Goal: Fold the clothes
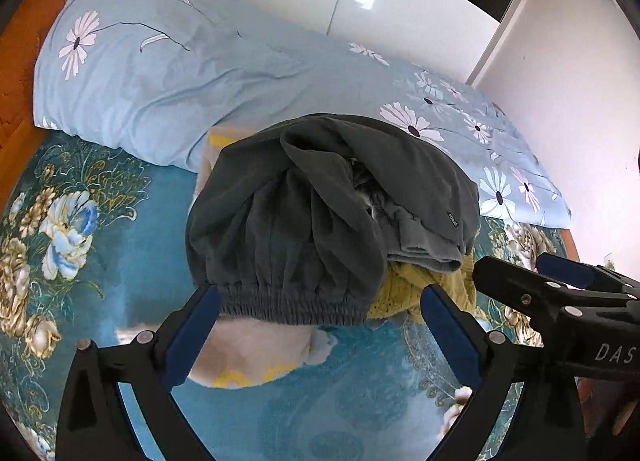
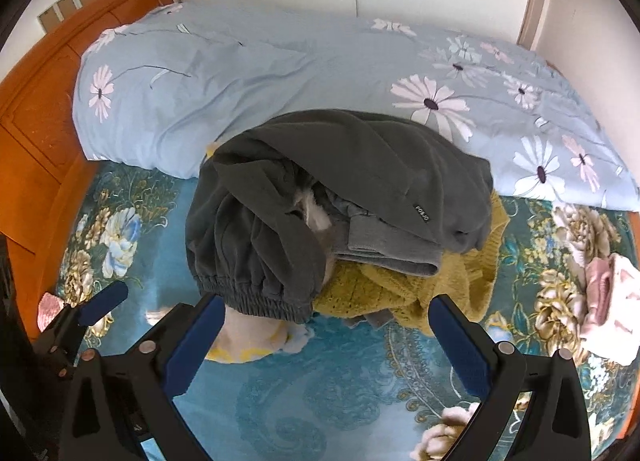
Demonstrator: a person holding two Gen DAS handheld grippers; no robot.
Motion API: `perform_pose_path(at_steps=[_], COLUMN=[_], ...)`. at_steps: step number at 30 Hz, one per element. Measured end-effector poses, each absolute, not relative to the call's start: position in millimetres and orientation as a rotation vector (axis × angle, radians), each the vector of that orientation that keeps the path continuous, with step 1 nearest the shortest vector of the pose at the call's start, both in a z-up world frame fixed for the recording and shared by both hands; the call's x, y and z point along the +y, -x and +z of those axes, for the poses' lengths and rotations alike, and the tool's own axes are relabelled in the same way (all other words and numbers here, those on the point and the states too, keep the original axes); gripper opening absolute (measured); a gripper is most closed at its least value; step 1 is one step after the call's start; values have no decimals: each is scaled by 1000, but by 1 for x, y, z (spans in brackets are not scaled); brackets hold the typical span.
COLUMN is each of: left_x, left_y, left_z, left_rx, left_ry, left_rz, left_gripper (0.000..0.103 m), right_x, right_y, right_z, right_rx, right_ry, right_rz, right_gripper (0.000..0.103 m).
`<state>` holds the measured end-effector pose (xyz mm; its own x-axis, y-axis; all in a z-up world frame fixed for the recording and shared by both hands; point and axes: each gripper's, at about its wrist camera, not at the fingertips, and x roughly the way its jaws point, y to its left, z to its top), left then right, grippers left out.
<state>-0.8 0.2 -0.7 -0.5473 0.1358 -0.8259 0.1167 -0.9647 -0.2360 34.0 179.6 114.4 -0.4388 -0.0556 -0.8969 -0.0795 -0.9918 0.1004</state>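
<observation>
Bed sheet [image 2: 280,401], teal with a floral print, carries everything; a pale blue daisy-print duvet [image 1: 168,73] is rolled along the far side against the wall. The clothes sit mid-bed in a loose heap just in front of the duvet. Biggest piece is the dark grey fleece garment [image 1: 304,213], bunched on top with its elastic band [image 1: 288,305] facing the grippers: looks soft, thick, moderately heavy, should drape and not slip much. Best hold is probably that gathered band, or the ribbed hem [image 2: 388,257] on the right side, where the cloth is doubled and firm. Under it lies a mustard knit [image 2: 404,293], stretchy and open-weave, likely to snag a fingertip, so take it by an edge. Lowest is a white fluffy piece with yellow trim [image 1: 256,357], light and limp. A pink-and-white item [image 2: 608,301] lies apart at the right edge of the bed; whether it's folded, can't tell. Left gripper [image 1: 320,333] is spread wide, holding nothing, tips just short of the grey band. Right gripper [image 2: 326,337] likewise gapes wide and empty, near the band and the knit.
</observation>
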Motion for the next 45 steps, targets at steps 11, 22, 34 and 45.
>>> perform_pose_path(at_steps=[11,22,34,45], left_x=[10,19,49,-35], left_y=[52,128,77,-95], left_z=[-52,-78,-20,-24], left_rx=[-436,-477,92,214], left_ry=[1641,1786,1560,1625], left_rz=[2619,2576,2740,2887], left_gripper=[100,59,8,7], right_x=[211,284,320,281], right_y=[-7,-53,-107,-137], right_z=[79,93,110,116], right_rx=[169,284,375,463], right_ry=[1752,1635,1568,1629], right_rz=[2507,2413,2379,2413], right_gripper=[103,103,103,103])
